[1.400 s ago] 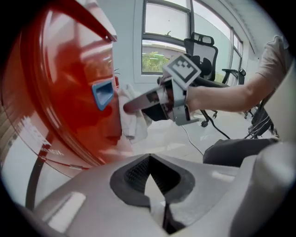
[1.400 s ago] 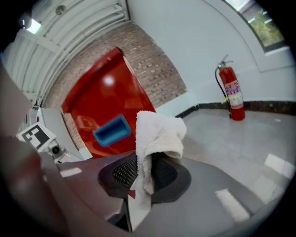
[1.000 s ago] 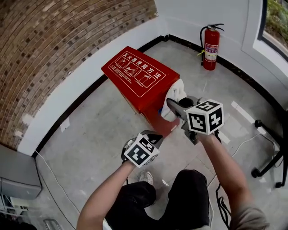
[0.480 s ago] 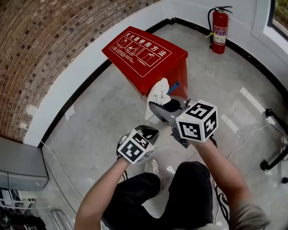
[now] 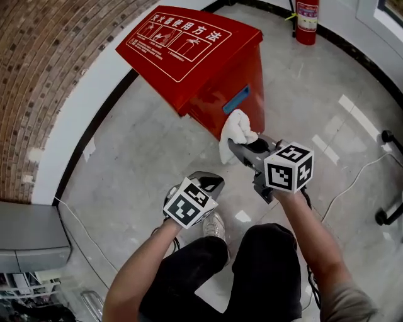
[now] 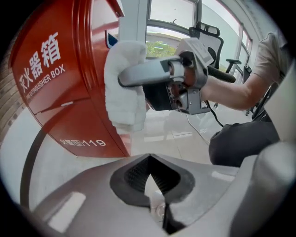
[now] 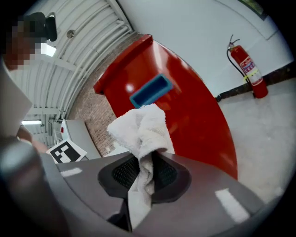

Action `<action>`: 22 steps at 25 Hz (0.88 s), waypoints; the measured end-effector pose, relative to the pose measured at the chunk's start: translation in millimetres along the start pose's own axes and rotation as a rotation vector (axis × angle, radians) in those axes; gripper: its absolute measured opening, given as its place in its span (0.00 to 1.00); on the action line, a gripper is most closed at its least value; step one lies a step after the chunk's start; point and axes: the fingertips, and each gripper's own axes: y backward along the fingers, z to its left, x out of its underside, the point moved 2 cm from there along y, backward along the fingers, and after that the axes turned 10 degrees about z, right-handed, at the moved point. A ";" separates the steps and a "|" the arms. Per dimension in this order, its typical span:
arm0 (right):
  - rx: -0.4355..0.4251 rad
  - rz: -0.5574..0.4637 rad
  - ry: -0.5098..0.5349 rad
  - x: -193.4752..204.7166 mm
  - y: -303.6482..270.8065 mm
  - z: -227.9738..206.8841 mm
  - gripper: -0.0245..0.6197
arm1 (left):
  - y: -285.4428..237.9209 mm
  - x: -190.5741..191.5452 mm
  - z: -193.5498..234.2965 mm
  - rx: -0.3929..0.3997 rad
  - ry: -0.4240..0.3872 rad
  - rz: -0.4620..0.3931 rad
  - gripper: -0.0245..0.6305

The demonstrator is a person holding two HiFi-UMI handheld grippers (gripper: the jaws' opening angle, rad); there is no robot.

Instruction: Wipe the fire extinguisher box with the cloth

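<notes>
The red fire extinguisher box [image 5: 195, 56] stands on the floor by the white wall, its sloped lid printed with white instructions; it also fills the left gripper view [image 6: 60, 88] and the right gripper view [image 7: 185, 106]. My right gripper [image 5: 238, 146] is shut on a white cloth [image 5: 235, 131], which rests against the box's front side just below its blue handle recess [image 5: 236, 100]. The cloth [image 7: 141, 134] bunches out of the jaws. My left gripper [image 5: 208, 182] is shut and holds nothing, low and short of the box.
A red fire extinguisher [image 5: 306, 19] stands against the far wall. A brick wall [image 5: 50, 75] runs along the left. A grey cabinet [image 5: 28, 242] sits at the lower left. A chair base [image 5: 390, 207] and a cable lie at the right.
The view has closed in on the box. My right gripper carried the cloth up and right along the box's front, to just under the blue handle. The left gripper stayed low.
</notes>
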 end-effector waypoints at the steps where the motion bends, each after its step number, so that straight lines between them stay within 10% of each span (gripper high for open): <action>1: 0.017 0.004 -0.032 10.9 -1.9 -12.1 0.16 | -4.1 2.5 0.6 0.006 0.001 0.002 0.04; 22: 0.356 0.294 -0.453 193.6 -60.5 -175.9 0.17 | -17.1 18.8 30.2 0.056 0.014 -0.021 0.04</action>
